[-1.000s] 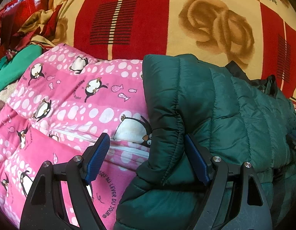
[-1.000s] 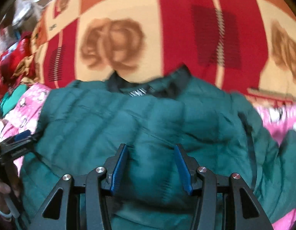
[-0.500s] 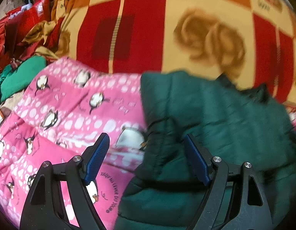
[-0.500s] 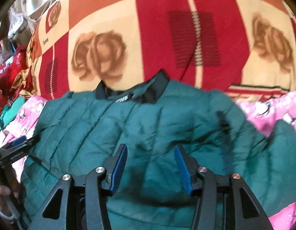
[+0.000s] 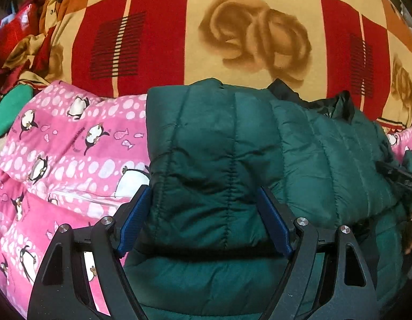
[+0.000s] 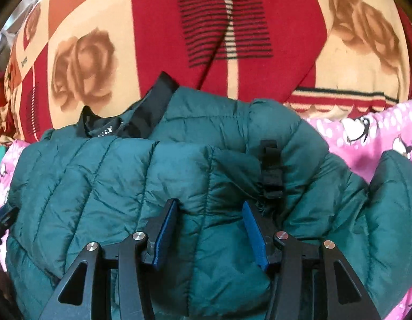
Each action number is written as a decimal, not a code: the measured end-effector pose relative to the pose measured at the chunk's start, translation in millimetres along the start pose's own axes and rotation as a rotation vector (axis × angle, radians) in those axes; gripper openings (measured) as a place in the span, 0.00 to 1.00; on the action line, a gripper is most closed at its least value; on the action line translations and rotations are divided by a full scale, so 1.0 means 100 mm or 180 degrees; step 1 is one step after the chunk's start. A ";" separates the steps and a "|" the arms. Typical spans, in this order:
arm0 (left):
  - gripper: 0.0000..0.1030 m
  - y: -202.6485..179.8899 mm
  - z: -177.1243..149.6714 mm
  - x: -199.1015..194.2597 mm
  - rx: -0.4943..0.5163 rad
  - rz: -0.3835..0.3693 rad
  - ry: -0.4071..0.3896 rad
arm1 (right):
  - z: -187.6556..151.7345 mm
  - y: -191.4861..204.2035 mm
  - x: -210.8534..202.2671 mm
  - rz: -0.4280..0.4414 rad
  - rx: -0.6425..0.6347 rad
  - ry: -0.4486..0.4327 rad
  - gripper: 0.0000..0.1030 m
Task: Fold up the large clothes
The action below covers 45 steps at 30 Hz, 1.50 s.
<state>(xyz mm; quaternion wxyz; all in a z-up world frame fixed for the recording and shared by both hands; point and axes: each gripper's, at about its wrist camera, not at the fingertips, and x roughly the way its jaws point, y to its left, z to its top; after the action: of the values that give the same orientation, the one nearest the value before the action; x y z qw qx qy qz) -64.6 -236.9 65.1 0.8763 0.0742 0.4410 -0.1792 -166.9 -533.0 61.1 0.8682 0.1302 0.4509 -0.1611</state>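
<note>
A dark green quilted puffer jacket lies on a pink penguin-print quilt, its black collar at the far side. One side is folded over the body as a thick flap. My left gripper is open and straddles that flap, both blue pads at its edges. Over the jacket's middle my right gripper stands partly open. Its fingertips sink into the padding and a bulge of fabric rises between them. A black strap lies just beyond the right fingertip.
A red and cream rose-patterned blanket covers the bed behind the jacket. Green cloth and red things are piled at the far left. The right gripper's black body shows at the right edge of the left wrist view.
Both grippers have shifted to the right over the still jacket. The left one, earlier half over the pink quilt, now spans the folded flap. The right one has come closer to the black strap.
</note>
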 end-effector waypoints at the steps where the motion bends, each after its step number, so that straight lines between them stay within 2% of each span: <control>1: 0.78 0.00 0.01 -0.01 -0.0005 0.0005 0.0017 | 0.00 -0.01 -0.09 0.0006 -0.0003 -0.0021 0.47; 7: 0.78 -0.02 0.07 -0.15 -0.0175 -0.0109 -0.0042 | -0.17 -0.07 -0.51 0.0125 -0.0016 -0.0180 0.47; 9: 0.78 -0.03 0.07 -0.14 -0.0253 -0.0132 -0.0066 | -0.24 -0.04 -0.46 0.0136 -0.0064 -0.0103 0.47; 12: 0.80 -0.07 0.05 -0.06 -0.0208 -0.0090 -0.0060 | -0.34 0.02 -0.23 0.0032 -0.0159 0.0042 0.48; 15: 0.80 -0.10 0.00 -0.09 -0.0141 0.0001 -0.0185 | -0.34 0.01 -0.24 -0.0019 -0.0100 -0.0011 0.48; 17: 0.80 -0.08 0.01 -0.19 -0.0183 -0.0070 -0.0310 | -0.33 0.00 -0.35 -0.0088 -0.0071 -0.0100 0.48; 18: 0.80 -0.08 0.03 -0.27 -0.0191 -0.0135 -0.0382 | -0.33 -0.01 -0.42 -0.0103 -0.0052 -0.0154 0.53; 19: 0.80 -0.08 0.05 -0.38 -0.0183 -0.0198 -0.0509 | -0.34 -0.04 -0.51 -0.0118 -0.0023 -0.0214 0.64; 20: 0.80 -0.10 0.06 -0.45 -0.0168 -0.0214 -0.0590 | -0.34 -0.07 -0.61 -0.0121 0.0020 -0.0291 0.69; 21: 0.80 -0.11 0.06 -0.53 -0.0140 -0.0231 -0.0690 | -0.33 -0.11 -0.68 -0.0121 0.0053 -0.0351 0.73; 23: 0.82 -0.17 0.05 -0.63 -0.0042 -0.0278 -0.0803 | -0.34 -0.20 -0.85 -0.0173 0.0114 -0.0481 0.73; 27: 0.82 -0.28 0.02 -0.51 0.0094 -0.0351 -0.0630 | -0.36 -0.42 -1.05 -0.0353 0.0230 -0.0511 0.73; 33: 0.82 -0.28 -0.05 -0.13 0.0057 -0.0327 -0.0166 | -0.46 -0.87 -1.22 -0.0758 0.0391 -0.0482 0.73; 45: 0.82 -0.27 -0.11 -0.06 0.0078 -0.0319 -0.0138 | -0.62 -1.59 -1.47 -0.1171 0.0840 -0.0481 0.73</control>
<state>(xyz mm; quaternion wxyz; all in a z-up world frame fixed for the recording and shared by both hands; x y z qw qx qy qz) -86.6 -257.6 64.0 0.8746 0.0588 0.4228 -0.2298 -355.2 -631.7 134.7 0.8310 0.1459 0.3758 -0.3834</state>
